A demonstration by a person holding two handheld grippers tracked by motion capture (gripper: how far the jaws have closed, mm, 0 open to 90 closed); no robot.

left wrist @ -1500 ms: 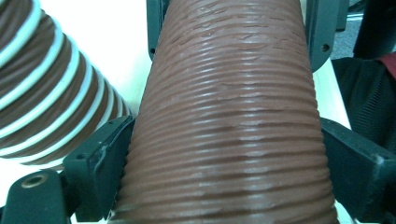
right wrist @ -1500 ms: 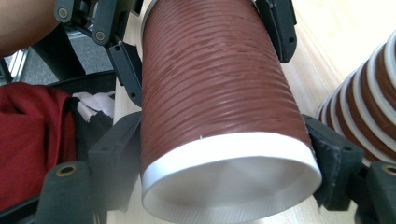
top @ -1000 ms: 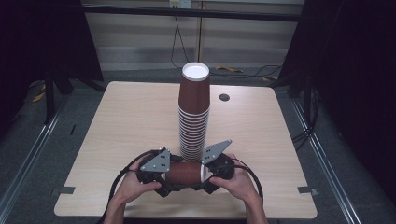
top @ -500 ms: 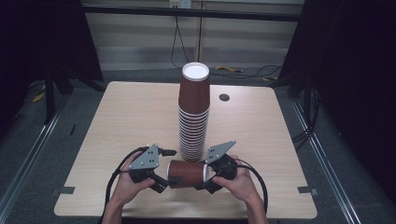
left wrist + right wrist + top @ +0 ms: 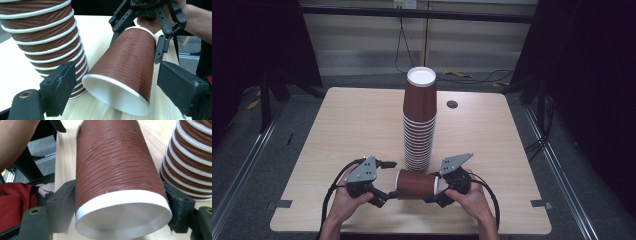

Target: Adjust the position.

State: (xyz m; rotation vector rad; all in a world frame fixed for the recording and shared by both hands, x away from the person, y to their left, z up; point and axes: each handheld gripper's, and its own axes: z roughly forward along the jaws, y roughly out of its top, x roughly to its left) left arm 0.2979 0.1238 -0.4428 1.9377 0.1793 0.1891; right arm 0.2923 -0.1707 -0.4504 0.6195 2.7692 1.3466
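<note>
A single loose cup [image 5: 417, 184] lay on its side just in front of the stack of cups [image 5: 419, 120], bridged between the two grippers. The left gripper [image 5: 389, 194], on the stack's near left, had its jaws drawn in about as far as they go onto the cup's narrow base. The right gripper [image 5: 434, 192], on the stack's near right, clasped the wide rim end with both pads against the wall. The cup was brown paper, finely ribbed, tapered, with a rolled white rim and white inside. The stack's cups matched it, nested upside down, too many to count surely. Beyond the stack, one small dark disc [image 5: 452, 104] sat on the pale wood-grain table [image 5: 352, 125].
</note>
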